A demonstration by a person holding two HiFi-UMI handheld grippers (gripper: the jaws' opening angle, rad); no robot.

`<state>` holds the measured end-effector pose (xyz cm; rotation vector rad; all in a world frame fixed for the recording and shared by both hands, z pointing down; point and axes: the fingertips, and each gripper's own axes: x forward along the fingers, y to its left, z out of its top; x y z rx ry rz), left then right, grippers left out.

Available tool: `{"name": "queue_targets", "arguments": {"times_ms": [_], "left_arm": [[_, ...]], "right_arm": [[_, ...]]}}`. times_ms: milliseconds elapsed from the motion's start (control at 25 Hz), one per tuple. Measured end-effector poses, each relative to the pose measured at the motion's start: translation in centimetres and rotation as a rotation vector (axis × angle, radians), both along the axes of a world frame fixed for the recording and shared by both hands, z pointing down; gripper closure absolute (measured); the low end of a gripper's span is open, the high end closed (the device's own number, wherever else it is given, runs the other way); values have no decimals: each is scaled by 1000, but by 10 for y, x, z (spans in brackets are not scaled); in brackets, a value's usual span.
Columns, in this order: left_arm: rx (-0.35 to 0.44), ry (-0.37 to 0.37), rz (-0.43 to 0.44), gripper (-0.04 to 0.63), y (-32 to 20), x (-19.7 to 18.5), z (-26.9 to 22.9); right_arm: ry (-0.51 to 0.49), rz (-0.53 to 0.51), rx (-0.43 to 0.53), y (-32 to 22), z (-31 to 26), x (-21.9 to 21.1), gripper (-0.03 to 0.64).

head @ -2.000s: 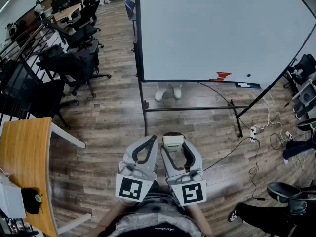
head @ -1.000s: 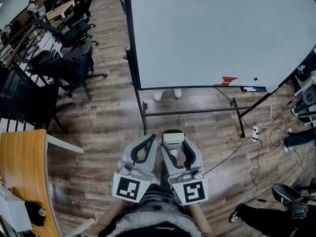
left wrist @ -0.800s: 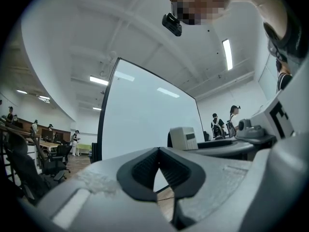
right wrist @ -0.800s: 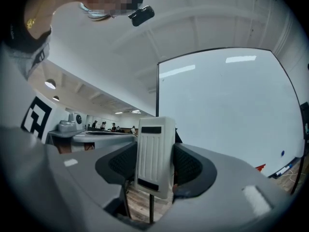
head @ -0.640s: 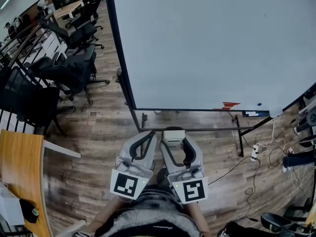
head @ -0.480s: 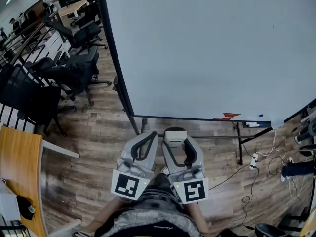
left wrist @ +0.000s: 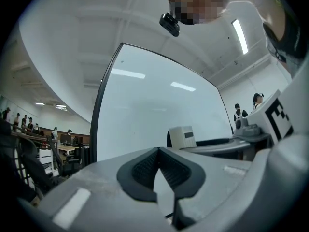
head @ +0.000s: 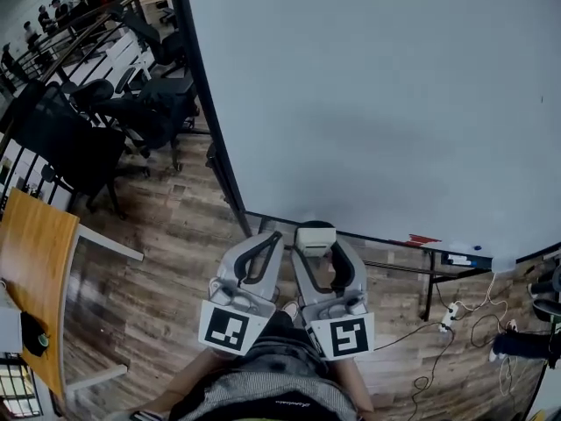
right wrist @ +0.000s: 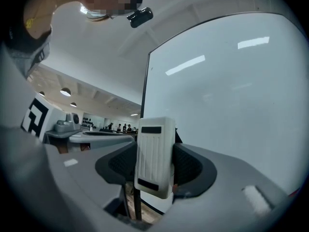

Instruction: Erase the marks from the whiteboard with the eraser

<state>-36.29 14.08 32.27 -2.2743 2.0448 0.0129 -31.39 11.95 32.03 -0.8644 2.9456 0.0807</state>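
My right tool (head: 314,246) pinches the eraser (right wrist: 154,153), left tool (left wrist: 158,153) pressed together empty; pressing the whiteboard (head: 377,95) hard near the red mark (head: 422,239) could twist the eraser loose.

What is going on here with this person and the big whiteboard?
A person stands facing the whiteboard with a gripper in each hand. The right gripper is shut on a white eraser, held upright between its jaws. The left gripper is shut with nothing in it. Both are held low, side by side, and the eraser appears short of the board. The visible board is nearly clean; a small red mark sits near its lower edge, to the right.
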Motion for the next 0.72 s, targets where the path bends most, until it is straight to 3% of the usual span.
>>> {"name": "queue_targets", "arguments": {"times_ms": [360,720], "left_arm": [[-16,13,-23,592,-23,-30,3],[-10,13,-26,592,-36,-73,-2]], "right_arm": [[32,6,-14,-25,4,-29,374],[73,21,34,-40,-2,-78,374]]}}
